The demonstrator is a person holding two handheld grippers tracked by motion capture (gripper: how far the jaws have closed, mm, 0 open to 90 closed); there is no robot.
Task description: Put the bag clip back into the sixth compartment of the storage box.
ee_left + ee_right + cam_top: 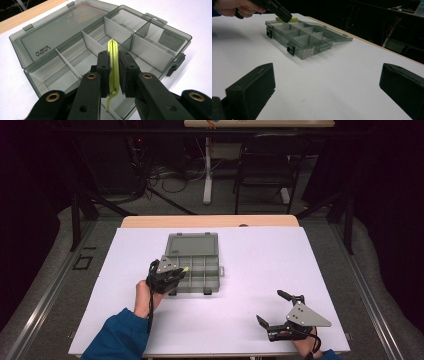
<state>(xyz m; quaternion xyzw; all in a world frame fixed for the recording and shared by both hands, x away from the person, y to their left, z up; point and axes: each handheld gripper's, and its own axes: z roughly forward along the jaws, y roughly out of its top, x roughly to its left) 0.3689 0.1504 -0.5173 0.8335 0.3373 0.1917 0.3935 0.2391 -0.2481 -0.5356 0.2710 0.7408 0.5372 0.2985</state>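
From the high view, a grey box (196, 265) with its lid laid open at 12 o'clock sits on the white table (250, 270). The left gripper (181, 271) hangs over the box's 9 o'clock side, its jaws clamped on a yellow-green band (185, 269). The right gripper (270, 309) rests near the table's 5 o'clock corner, well apart from the box, with its jaws spread wide and nothing between them.

In the left gripper view, the left gripper (114, 71) pinches the band (113, 62) upright between its two black pads; the loop's top pokes out at 12 o'clock and a tail curls out at 6 o'clock. Below it lie the box's (160, 45) divided compartments, with the lid (57, 35) flat at 11 o'clock.

In the right gripper view, the right gripper (324, 92) has its jaws far apart at 8 and 4 o'clock over bare table (332, 82). The box (304, 40) sits at 11 o'clock, and a hand (237, 8) holds the left gripper above its far end, the band (287, 19) showing at the tip
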